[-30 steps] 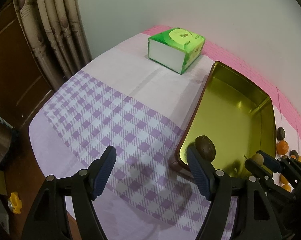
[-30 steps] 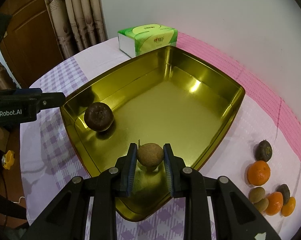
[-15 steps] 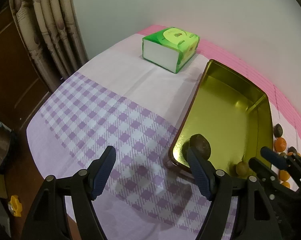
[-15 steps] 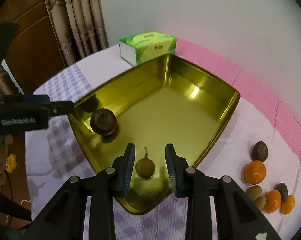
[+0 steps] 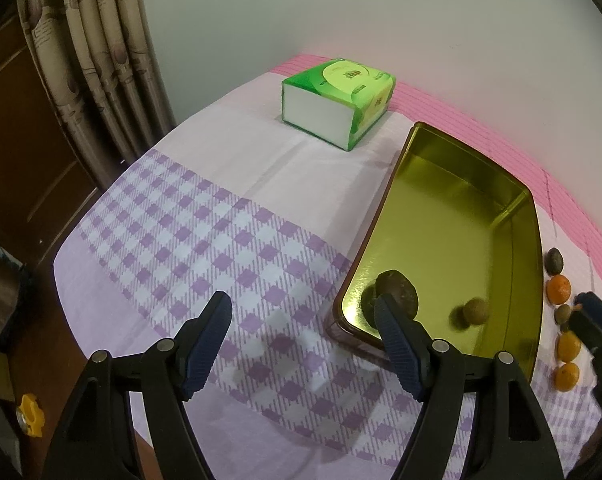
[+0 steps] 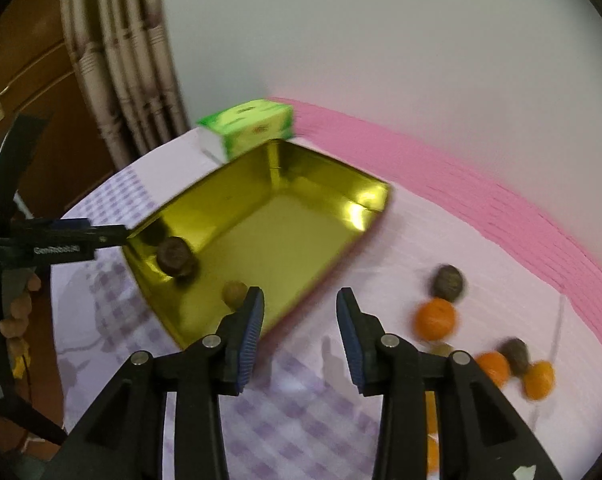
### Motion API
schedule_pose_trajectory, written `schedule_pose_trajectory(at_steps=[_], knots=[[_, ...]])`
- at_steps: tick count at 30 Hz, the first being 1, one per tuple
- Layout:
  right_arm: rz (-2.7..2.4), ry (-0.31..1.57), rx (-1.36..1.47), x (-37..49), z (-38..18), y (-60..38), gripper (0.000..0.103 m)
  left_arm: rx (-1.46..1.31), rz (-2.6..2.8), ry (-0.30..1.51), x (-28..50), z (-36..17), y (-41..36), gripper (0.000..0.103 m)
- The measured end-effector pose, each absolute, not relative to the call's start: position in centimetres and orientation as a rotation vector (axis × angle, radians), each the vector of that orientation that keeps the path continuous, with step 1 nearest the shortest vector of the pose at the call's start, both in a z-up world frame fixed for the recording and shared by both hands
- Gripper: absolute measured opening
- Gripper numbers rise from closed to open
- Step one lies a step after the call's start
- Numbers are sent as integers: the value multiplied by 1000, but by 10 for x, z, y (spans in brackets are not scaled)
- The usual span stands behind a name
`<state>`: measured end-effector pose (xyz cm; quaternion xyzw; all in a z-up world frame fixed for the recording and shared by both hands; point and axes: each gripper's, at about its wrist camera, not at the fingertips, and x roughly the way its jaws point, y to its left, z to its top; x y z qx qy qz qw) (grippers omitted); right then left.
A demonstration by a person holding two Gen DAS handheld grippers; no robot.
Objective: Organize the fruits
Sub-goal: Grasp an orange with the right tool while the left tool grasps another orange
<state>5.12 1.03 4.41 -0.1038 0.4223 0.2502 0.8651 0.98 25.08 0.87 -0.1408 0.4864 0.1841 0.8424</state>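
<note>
**Two fruits in the tray, both tongs empty**

Your right tongs (image 6: 299, 330) have just been opening; nothing sits between them. Your left tongs (image 5: 303, 346) stand apart at lower centre, also empty. The small brown fruit (image 5: 476, 311) and the dark fruit (image 5: 397, 292) lie in the gold tray (image 5: 453, 208). The oranges (image 6: 436, 319) wait on the bench at lower right.

Both fisheye views look steeply down along their own fingers at the table. The left wrist view sits close, gold tray (image 5: 461, 216) at right of frame; the right wrist view, blurred, has the same tray (image 6: 269, 236) left of centre
</note>
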Motion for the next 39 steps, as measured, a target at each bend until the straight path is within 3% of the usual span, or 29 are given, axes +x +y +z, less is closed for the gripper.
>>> schedule_pose_trajectory(at_steps=[11,19,35,39], knots=[[255,876,-136,60,46,-119,38,-267,385,1026,11,7,245,75],[155,933,-113,65,17,-186,39,-229,347,1009,13,14,232,75],[239,992,-188,102,-27,-196,39,-173,159,1059,18,51,151,76],[258,988,-194,105,-34,-191,34,-128,128,1085,25,50,119,76]])
